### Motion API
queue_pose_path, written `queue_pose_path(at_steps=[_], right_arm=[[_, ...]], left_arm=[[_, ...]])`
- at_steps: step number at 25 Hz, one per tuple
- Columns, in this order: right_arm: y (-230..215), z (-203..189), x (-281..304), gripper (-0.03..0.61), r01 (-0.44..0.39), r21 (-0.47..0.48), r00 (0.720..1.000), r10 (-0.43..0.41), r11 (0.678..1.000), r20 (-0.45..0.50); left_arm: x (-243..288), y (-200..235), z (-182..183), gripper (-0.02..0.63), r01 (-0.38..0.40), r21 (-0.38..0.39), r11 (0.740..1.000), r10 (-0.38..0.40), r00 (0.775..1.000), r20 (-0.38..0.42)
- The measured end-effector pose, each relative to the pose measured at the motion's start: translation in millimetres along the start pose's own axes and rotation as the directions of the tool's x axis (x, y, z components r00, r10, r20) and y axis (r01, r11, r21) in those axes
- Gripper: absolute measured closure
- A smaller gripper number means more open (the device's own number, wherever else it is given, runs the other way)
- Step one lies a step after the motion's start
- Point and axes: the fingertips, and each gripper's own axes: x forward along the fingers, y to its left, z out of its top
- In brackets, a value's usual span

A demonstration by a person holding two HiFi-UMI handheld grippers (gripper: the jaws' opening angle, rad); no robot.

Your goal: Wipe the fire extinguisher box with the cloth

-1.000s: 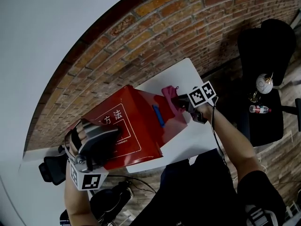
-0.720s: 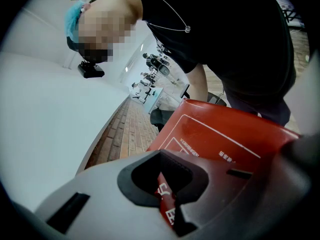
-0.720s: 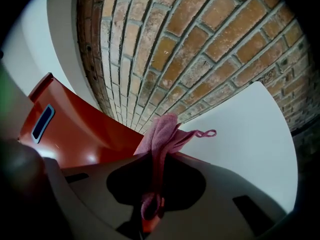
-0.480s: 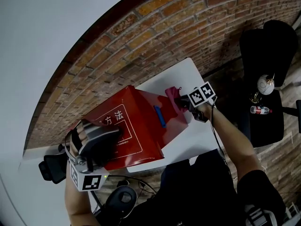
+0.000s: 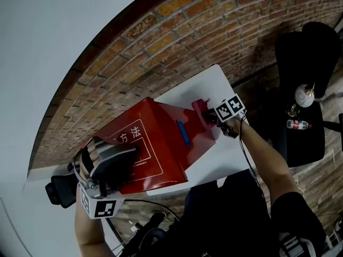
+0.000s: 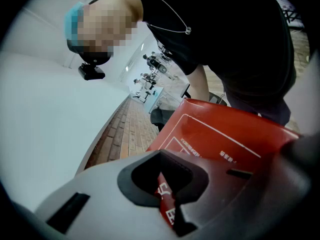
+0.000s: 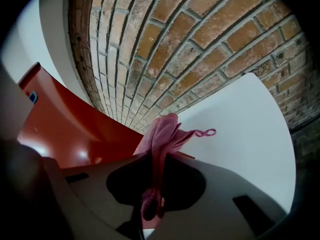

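Observation:
A red fire extinguisher box [image 5: 161, 138] with white print and a blue latch [image 5: 183, 133] lies on a white table [image 5: 214, 159] against the brick wall. My right gripper [image 5: 210, 116] is at the box's right end, shut on a pink cloth [image 5: 200, 107]. In the right gripper view the cloth [image 7: 160, 134] sticks up from between the jaws [image 7: 152, 194], beside the red box [image 7: 65, 129]. At the box's left end my left gripper [image 5: 134, 154] rests on the printed face. Its jaws [image 6: 167, 194] are shut, empty, over the red face [image 6: 225, 139].
The brick wall [image 5: 177, 42] runs right behind the box. A black chair [image 5: 303, 90] at the right carries a bottle [image 5: 296, 124] and a round white object [image 5: 304, 95]. Bare white tabletop [image 7: 245, 129] lies to the right of the cloth. Cables lie on the floor below.
The right gripper and the pink cloth have shifted a little to the right along the box's end. The left gripper has stayed on the printed face.

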Motion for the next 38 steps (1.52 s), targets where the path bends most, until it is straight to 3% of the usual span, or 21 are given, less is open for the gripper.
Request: queue_pose_path(at_steps=[25, 38], right_arm=[[-57.5, -31.9, 28.4, 0.517, 0.174, -0.013, 0.982, -0.175, 0.985, -0.075], [-80.5, -51.5, 38.2, 0.517, 0.259, -0.063, 0.958, -0.264, 0.964, -0.113]], left_arm=[[-1.7, 0.7, -2.2, 0.584, -0.008, 0.003, 1.0, 0.008, 1.0, -0.014], [-2.7, 0.3, -4.2, 0.584, -0.012, 0.009, 1.0, 0.012, 1.0, -0.026]])
